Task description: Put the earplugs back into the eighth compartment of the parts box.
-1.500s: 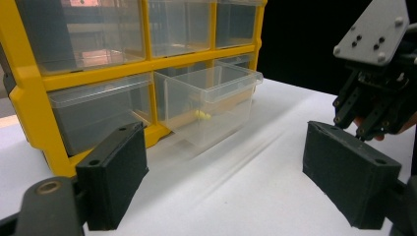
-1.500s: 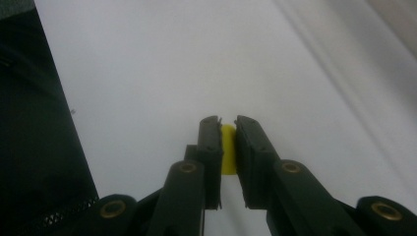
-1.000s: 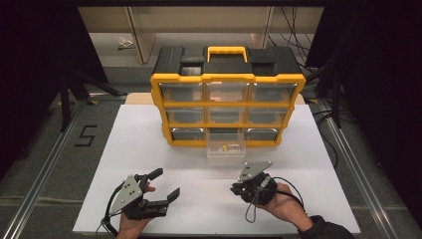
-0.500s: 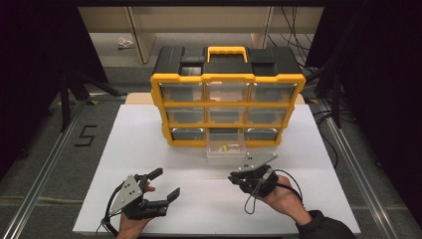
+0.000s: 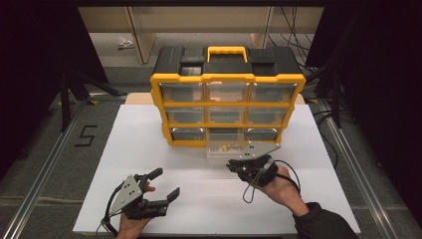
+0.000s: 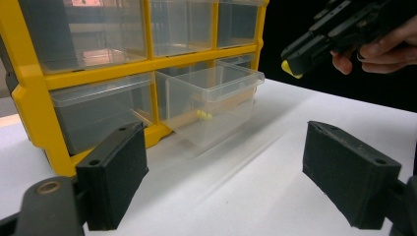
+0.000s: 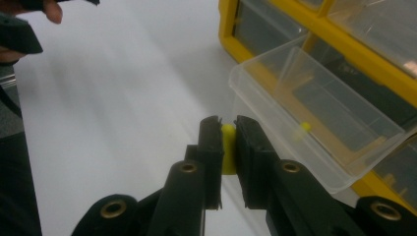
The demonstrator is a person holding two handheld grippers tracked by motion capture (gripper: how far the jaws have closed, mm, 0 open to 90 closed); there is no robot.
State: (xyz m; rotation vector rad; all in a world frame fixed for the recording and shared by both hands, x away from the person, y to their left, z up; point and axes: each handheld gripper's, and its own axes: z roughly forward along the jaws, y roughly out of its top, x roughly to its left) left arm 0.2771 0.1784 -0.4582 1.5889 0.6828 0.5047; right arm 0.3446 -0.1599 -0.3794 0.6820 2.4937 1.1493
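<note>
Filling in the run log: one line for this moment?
right gripper: shut on yellow piece, beside open drawer | left gripper: open, holding nothing | drawer: another yellow bit inside

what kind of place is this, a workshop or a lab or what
Probably a lab set up for recording manipulation, not a working workshop. A white table stands amid dark curtains, a yellow drawer organizer is staged on it, and a person holds a camera-fitted left gripper and right gripper.

The left gripper (image 5: 161, 186) rests near the table's front edge, jaws wide apart; the right gripper (image 7: 227, 130) is clamped on a small yellow piece (image 7: 227, 147).
</note>
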